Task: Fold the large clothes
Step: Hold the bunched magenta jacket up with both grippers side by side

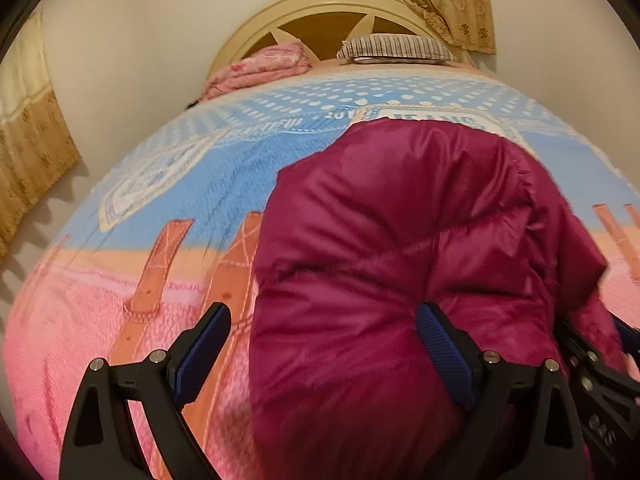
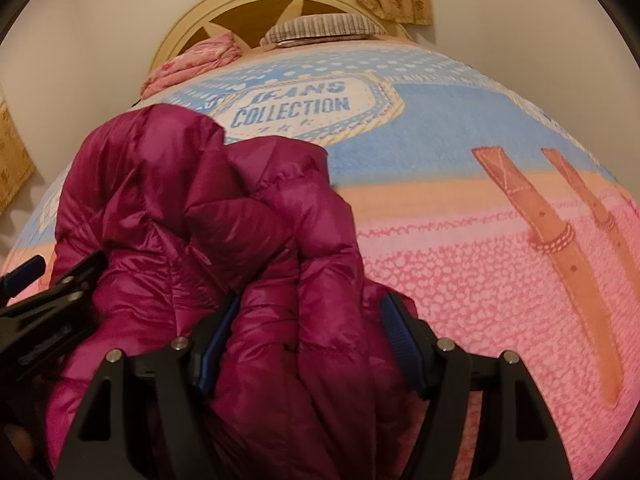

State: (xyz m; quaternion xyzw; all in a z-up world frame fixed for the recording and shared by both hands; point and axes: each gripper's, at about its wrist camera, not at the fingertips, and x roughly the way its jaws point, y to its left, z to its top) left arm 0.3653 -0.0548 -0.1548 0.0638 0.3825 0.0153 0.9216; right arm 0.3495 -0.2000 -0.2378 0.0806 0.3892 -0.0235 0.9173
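The jacket (image 1: 400, 260) lies bunched on the bed (image 1: 120, 320), directly in front of both grippers. The left gripper (image 1: 324, 356) stands wide, its fingers on either side of the jacket's near end; a firm grip cannot be confirmed. The right gripper (image 2: 310, 344) is narrower, with a thick padded fold between its pads. The jacket looks light, puffy and slippery, so I think it is better to hold at a seam or hem.
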